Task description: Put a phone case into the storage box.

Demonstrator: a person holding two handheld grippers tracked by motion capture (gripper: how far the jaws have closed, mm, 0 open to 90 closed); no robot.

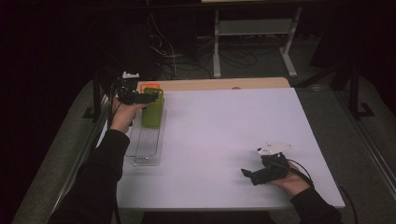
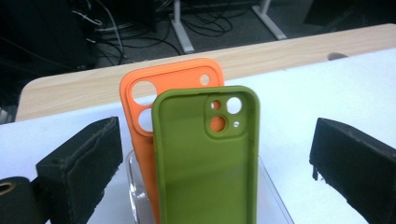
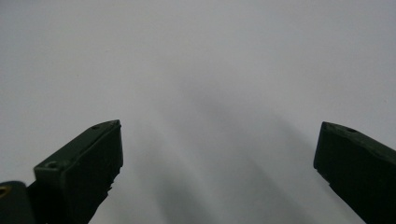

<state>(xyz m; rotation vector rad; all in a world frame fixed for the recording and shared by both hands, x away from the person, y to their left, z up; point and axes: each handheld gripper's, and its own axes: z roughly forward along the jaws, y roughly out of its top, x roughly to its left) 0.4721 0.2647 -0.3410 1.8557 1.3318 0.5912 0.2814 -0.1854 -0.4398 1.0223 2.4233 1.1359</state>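
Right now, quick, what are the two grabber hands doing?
Left gripper: open, jaws either side of the green phone case, not touching it.
Right gripper: open, holding nothing, over the white table.

Dim room, lit tabletop; right gripper view perhaps slightly soft

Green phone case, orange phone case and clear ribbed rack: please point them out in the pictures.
Green phone case (image 2: 205, 172), left gripper view, on its inner back panel.
Orange phone case (image 2: 175, 72), left gripper view, on its top edge.
Clear ribbed rack (image 1: 147, 149), high view, on its bare near part.
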